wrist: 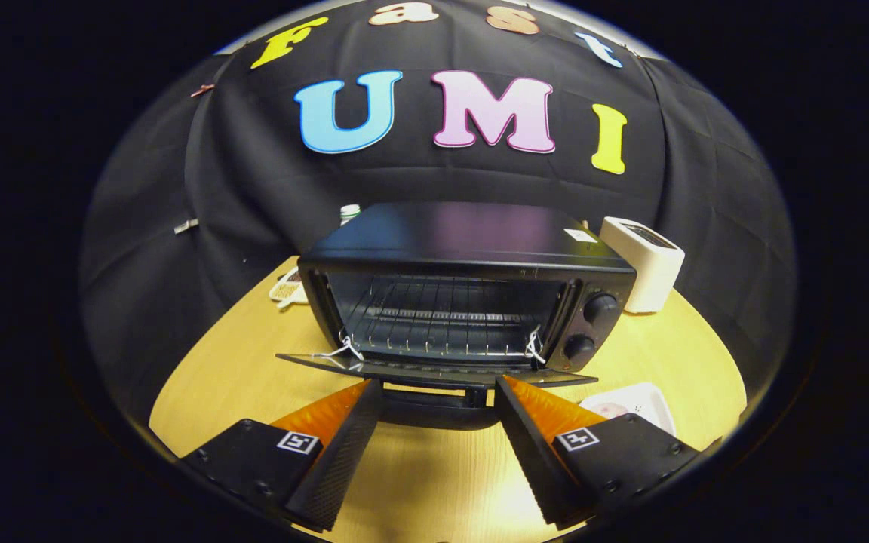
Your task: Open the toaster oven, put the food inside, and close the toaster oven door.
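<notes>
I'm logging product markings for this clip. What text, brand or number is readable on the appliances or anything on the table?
None can be read.
White sticker on the toaster oven top: too small.
Knob markings: blurred.
White appliance: no legible text.
Gripper open, at the lowered door.

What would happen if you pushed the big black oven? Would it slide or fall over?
The oven would probably not tip: it looks wide and low, sitting flat on the table. It likely feels heavy, being a metal box, so it would slide slowly. Its door hangs open just ahead of the open gripper, and would probably swing first.
</notes>
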Motion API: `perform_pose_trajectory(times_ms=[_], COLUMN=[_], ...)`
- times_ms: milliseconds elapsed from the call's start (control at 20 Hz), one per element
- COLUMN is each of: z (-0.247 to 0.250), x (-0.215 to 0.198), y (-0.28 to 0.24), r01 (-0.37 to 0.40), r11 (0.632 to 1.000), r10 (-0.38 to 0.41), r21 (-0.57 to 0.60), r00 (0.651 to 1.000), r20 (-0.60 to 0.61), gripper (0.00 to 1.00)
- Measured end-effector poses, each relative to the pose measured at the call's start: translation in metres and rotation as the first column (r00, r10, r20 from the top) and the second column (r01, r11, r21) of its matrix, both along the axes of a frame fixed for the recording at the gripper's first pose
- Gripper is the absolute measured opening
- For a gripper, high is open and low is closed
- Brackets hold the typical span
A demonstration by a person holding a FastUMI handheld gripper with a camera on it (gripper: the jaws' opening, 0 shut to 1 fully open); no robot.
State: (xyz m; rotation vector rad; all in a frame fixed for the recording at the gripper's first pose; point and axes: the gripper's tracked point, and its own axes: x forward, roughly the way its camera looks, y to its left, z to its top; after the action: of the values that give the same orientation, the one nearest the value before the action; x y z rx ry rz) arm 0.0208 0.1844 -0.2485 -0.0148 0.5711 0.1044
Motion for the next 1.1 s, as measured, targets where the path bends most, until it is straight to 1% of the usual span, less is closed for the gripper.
perform_pose_trajectory(times_ms=[100, 200, 300, 350, 450, 650, 750, 950, 1100], z=[-0.011, -0.024, -0.052, -0.068, -0.081, -0.044, -0.023, 0.020, 0.035], x=[-0.012, -0.022, -0.039, -0.048, -0.052, -0.053, -0.051, -0.043, -0.034], y=[0.000, 0.002, 0.000, -0.004, -0.012, -0.028, -0.044, -0.093, -0.139], r01=[-0.008, -0.040, -0.075, -0.078, -0.095, -0.150, -0.164, -0.163, -0.139], r11=[1.000, 0.999, 0.997, 0.997, 0.995, 0.988, 0.986, 0.985, 0.987], r10=[0.008, 0.039, 0.071, 0.074, 0.087, 0.144, 0.159, 0.162, 0.138], r21=[0.006, -0.017, -0.029, -0.026, -0.032, -0.034, -0.044, -0.061, -0.083], r00=[1.000, 0.998, 0.992, 0.985, 0.977, 0.981, 0.983, 0.987, 0.990], r20=[-0.024, -0.042, -0.108, -0.154, -0.195, -0.128, -0.089, -0.023, -0.012], gripper=[0.98, 0.98, 0.98, 0.98, 0.99, 0.99, 0.99, 0.99, 0.98])
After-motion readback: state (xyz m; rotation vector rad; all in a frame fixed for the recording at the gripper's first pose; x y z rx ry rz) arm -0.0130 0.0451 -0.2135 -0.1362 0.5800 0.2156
